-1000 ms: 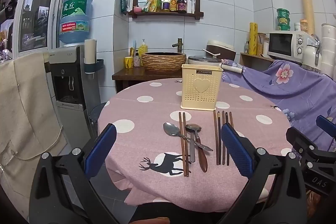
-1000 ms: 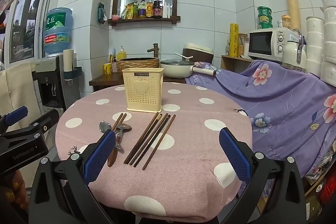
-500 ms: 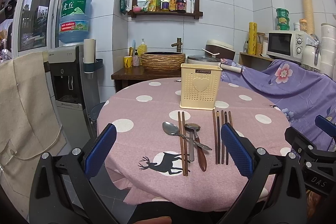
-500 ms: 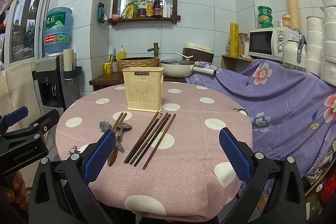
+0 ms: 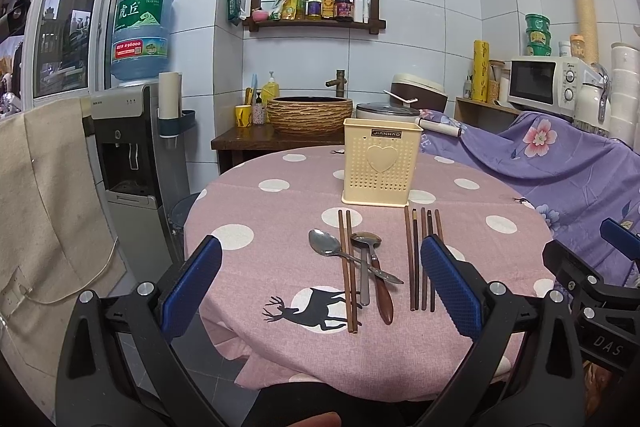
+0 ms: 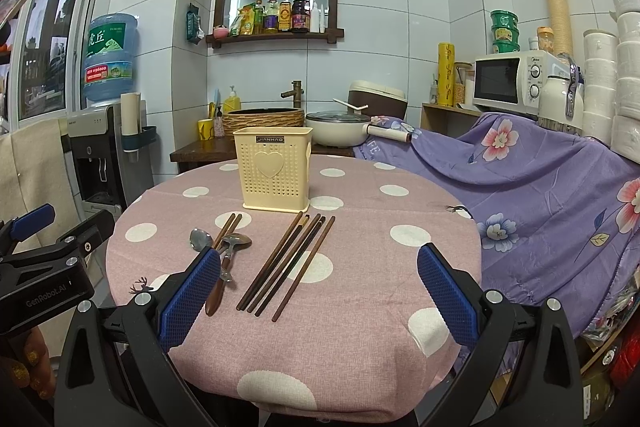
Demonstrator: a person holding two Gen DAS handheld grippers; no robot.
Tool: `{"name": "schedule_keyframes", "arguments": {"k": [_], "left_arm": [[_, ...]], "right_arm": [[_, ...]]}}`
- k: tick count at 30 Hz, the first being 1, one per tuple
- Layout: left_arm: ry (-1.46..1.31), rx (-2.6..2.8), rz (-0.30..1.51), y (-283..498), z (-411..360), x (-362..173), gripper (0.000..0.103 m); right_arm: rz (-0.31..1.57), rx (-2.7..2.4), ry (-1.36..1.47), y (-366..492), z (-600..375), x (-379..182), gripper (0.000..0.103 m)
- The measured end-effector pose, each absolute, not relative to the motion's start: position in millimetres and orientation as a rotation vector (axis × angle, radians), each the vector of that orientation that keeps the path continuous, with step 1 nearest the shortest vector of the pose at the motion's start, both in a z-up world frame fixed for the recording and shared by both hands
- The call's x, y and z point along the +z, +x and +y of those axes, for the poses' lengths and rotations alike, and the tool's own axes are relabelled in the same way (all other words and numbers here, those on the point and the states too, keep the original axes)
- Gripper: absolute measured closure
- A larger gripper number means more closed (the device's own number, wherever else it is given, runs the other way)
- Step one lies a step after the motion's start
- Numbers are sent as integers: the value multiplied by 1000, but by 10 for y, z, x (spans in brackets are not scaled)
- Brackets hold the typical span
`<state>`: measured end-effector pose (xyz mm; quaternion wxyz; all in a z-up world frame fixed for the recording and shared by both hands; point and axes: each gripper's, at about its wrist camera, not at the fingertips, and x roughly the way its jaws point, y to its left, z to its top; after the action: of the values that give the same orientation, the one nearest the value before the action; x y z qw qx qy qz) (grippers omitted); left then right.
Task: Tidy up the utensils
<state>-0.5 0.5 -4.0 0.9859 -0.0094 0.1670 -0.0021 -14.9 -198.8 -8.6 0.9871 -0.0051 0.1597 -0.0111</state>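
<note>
Utensils lie sorted in loose groups on the near half of the round table (image 5: 248,195), which reads as a laid-out start: nothing appears to stand in the holder (image 5: 380,163) yet, though its inside is hidden behind its wall in both views. The holder sits upright toward the far side, heart face to the cameras, just beyond the tips of the sticks.

On the right, a bundle of chopsticks (image 5: 422,259) lies nearly parallel, points toward the holder. On the left, a separate pair (image 5: 347,267) runs the same way, with a steel spoon (image 5: 326,243) crossing it and a second spoon (image 5: 370,247) just to its right, its brown handle pointing to the near edge. A third grey handle between them may belong to another piece; I cannot tell which.

Both tools hover above the near edge with jaws spread wide and nothing between them. The left gripper (image 5: 320,291) frames the spoon cluster, the right gripper (image 6: 318,291) frames the bundle, so I judge each is lined up for its own group.

In the right view the left blue pad (image 6: 188,295) covers the spoon handles. How many sticks the bundle holds is hard to count where they overlap. A hand (image 6: 28,367) shows only at the lower left corner.
</note>
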Motion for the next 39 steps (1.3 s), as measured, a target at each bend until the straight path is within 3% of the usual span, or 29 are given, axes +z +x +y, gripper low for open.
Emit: {"name": "schedule_keyframes", "arguments": {"k": [39], "left_arm": [[-21,-11,339,-4,-10,-42,5]], "right_arm": [[323,-22,-13,-145,-1988,-66,6]]}}
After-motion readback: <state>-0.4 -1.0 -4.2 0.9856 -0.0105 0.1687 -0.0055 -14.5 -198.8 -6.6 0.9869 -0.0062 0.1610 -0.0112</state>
